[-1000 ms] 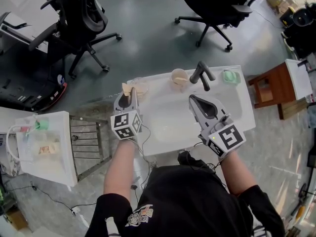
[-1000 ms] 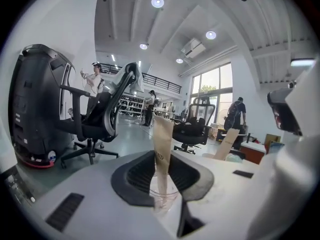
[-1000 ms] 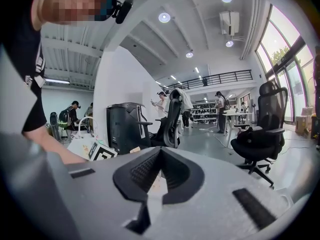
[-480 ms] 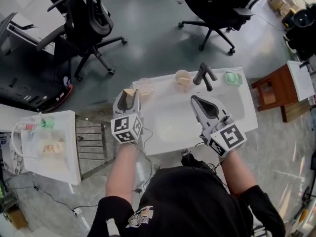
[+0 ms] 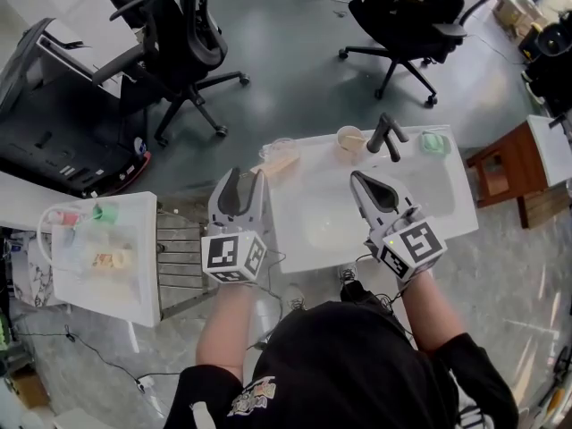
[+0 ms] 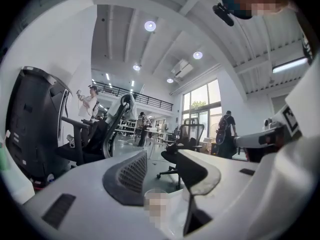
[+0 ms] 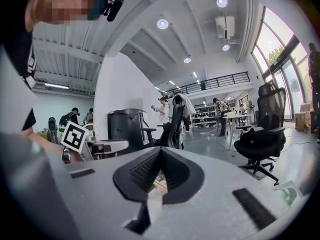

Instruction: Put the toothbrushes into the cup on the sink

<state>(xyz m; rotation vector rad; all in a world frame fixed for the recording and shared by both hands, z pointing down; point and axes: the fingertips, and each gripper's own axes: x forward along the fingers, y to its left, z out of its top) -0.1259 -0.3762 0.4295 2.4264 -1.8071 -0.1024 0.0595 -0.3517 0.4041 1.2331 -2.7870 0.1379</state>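
Head view: the left gripper [image 5: 243, 179] is held wide beside the sink's [image 5: 290, 231] left edge, jaws just opened, empty. The right gripper [image 5: 359, 179] is closed, empty.

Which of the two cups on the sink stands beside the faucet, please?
The beige cup, just left of the faucet; the clear cup sits at the sink's left corner.

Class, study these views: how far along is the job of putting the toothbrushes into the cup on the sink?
Done, it seems: a tan toothbrush rests at the clear cup on the sink; whether fully inside is unclear. In hand: nothing; on the left gripper the jaws have just been opening with nothing between them, the right gripper is shut, empty. Left: no other toothbrush shows, so perhaps nothing.
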